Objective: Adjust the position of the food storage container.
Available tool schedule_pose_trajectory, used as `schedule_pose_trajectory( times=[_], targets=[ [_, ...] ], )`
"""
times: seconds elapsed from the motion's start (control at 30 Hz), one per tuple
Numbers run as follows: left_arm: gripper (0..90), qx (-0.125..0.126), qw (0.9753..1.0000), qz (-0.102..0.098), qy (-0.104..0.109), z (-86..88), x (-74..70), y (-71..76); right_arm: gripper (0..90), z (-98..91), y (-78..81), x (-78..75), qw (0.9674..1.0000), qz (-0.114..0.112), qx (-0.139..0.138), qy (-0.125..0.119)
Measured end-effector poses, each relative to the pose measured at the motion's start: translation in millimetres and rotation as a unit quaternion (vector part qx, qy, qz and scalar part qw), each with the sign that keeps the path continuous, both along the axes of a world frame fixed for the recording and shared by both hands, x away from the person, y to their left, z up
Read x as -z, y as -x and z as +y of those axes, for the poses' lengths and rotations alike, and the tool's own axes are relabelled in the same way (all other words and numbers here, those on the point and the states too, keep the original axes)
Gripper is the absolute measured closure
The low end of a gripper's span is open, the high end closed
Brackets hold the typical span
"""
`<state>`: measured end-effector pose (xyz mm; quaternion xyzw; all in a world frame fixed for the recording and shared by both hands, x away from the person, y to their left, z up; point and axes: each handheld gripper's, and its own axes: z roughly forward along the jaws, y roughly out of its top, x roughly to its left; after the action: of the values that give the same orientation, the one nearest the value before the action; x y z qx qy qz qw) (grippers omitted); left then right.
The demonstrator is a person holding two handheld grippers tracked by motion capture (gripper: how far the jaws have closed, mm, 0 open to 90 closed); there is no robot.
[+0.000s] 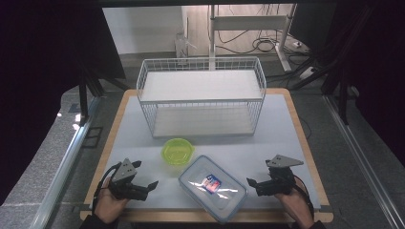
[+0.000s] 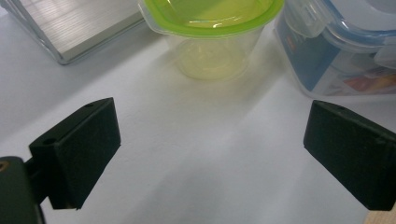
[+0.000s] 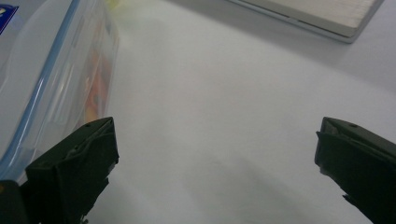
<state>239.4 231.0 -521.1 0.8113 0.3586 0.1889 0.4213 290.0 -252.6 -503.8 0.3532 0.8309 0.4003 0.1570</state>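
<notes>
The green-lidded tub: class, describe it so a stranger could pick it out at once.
Start at the white wire rack at the back of the table. Just in front of it stands the small round tub. Its lime-green lid sets it apart from the larger rectangular blue-trimmed box beside it.

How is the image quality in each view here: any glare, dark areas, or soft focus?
High view: dark surroundings, evenly lit white table, glare on the clear rectangular blue-rimmed container's lid. Left gripper view: the green-lidded translucent round cup casts a yellowish shadow; the black jaws look slightly soft. Right gripper view: the container is blurred, close to the lens.
</notes>
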Motion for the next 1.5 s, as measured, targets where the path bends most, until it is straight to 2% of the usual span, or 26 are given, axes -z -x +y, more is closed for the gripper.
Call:
schedule_pose_trajectory(
  times=[0.1,0.23,0.47,0.53,0.57,0.7,0.9,1.0,1.1,1.13,1.2,1.23,1.27,1.5],
  targets=[
    [3.4,0.006,1.0,0.003,0.003,-1.3,0.1,-0.1,0.0,-2.6,-1.5,-0.5,0.9999,-0.013,0.009,-0.004],
    [3.2,0.008,1.0,0.004,0.002,-2.6,0.0,-0.1,0.0,-4.6,-2.6,0.4,0.9998,-0.008,0.017,-0.003],
    [3.0,0.0,0.9999,0.017,0.001,-3.7,-0.4,-1.7,0.0,-3.8,-3.8,2.0,0.9997,-0.002,0.024,0.003],
    [3.2,0.001,0.9997,0.023,0.003,-4.0,-0.4,-2.6,0.0,-4.0,-4.0,1.8,0.9996,-0.002,0.027,0.001],
    [3.2,0.005,0.9996,0.026,0.011,-3.9,-1.2,-3.4,0.0,-4.0,-4.0,1.7,0.9996,-0.003,0.028,0.0],
    [4.6,0.006,0.9995,0.024,0.017,-4.8,-5.2,-3.8,0.0,-3.8,-4.3,2.4,0.9995,-0.004,0.03,0.005],
    [17.9,0.007,0.9996,0.023,0.011,-9.4,-12.1,-5.2,0.0,-2.6,-4.8,3.6,0.9994,0.0,0.03,0.016],
    [22.0,0.014,0.9996,0.02,0.014,-12.6,-17.6,-7.3,0.0,-1.9,-3.8,2.5,0.9995,-0.006,0.027,0.017],
    [30.6,0.022,0.9993,0.016,0.025,-15.2,-24.7,-11.0,0.0,-1.7,-2.7,0.0,0.9994,-0.015,0.028,0.014],
    [37.8,0.029,0.9988,0.016,0.035,-17.4,-29.1,-14.5,0.0,-1.9,-2.8,0.1,0.9993,-0.015,0.031,0.014],
    [41.0,0.033,0.9986,0.015,0.04,-18.6,-30.9,-16.6,0.0,-1.9,-3.0,0.4,0.9993,-0.013,0.031,0.014],
    [48.0,0.04,0.9979,0.016,0.048,-21.8,-34.3,-21.2,0.0,-1.6,-3.5,1.2,0.9993,-0.011,0.031,0.015],
    [50.3,0.044,0.9976,0.017,0.05,-24.1,-35.8,-23.9,0.0,-1.4,-3.6,1.4,0.9993,-0.01,0.032,0.017],
    [66.0,0.064,0.9967,0.011,0.047,-44.8,-45.6,-41.9,0.0,0.6,-4.1,3.3,0.9992,-0.004,0.031,0.024]
  ],
)
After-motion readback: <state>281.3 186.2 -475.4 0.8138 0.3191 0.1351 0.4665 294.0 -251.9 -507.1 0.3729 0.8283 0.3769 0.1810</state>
